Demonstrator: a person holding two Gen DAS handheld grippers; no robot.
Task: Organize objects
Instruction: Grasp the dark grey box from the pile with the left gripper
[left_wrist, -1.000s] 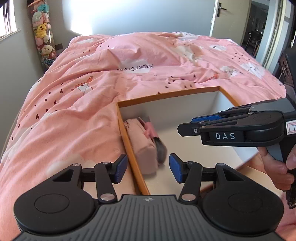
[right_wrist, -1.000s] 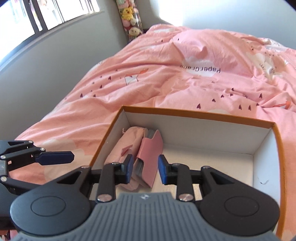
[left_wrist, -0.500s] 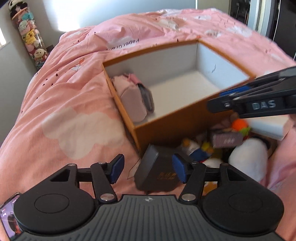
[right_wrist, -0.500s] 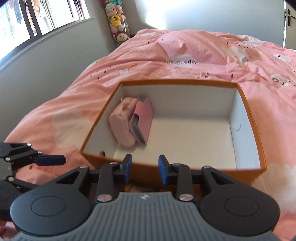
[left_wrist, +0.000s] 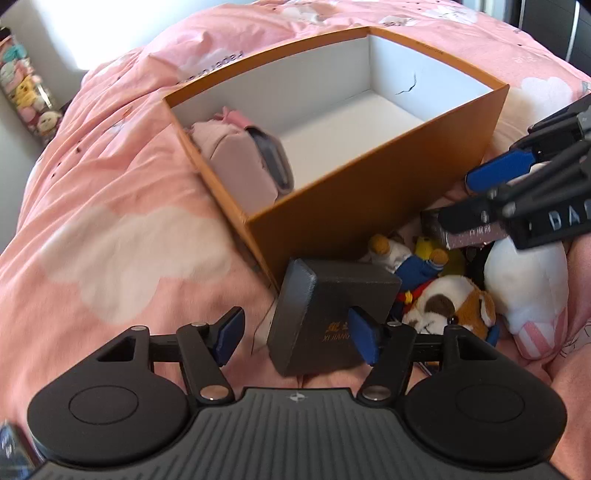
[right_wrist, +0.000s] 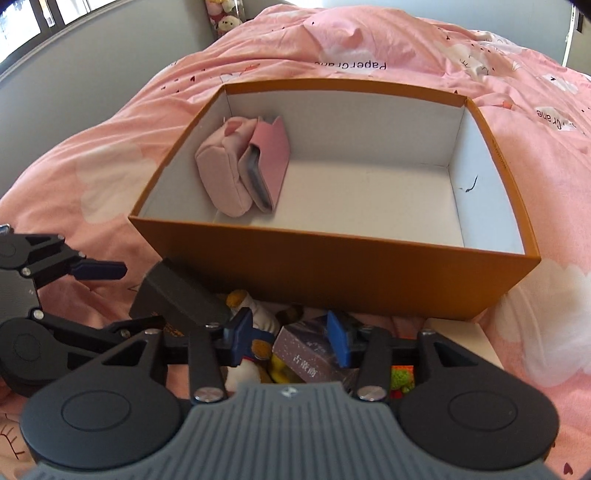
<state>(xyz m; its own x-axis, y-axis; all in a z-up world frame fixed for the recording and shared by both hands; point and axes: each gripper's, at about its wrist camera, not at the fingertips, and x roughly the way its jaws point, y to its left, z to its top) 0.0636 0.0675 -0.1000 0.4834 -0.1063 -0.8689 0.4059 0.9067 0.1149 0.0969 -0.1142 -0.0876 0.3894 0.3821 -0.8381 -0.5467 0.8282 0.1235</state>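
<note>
Grippers both angled steeply down at the pile in front of the orange box (right_wrist: 332, 280). Left gripper (left_wrist: 295, 338) spread wide, jaws just been opening, dark square case (left_wrist: 325, 314) partly between the blue pads but not pinched, one pad laid over its top face. Right gripper (right_wrist: 290, 341) about half open, also just widened, hanging over a purple card box (right_wrist: 314, 356) with nothing clamped. Cardboard box: rigid, matte orange outside, plain white inside, sat on a soft pink quilt (left_wrist: 110, 229) with white cloud prints. Inside, against the left wall, a puffy pink fabric pouch (right_wrist: 221, 177) and a smooth pink wallet (right_wrist: 267, 162) leaning together. Fuzzy stuff in the pile: brown-and-white plush dog (left_wrist: 450, 302), round white plush (left_wrist: 524, 280).
</note>
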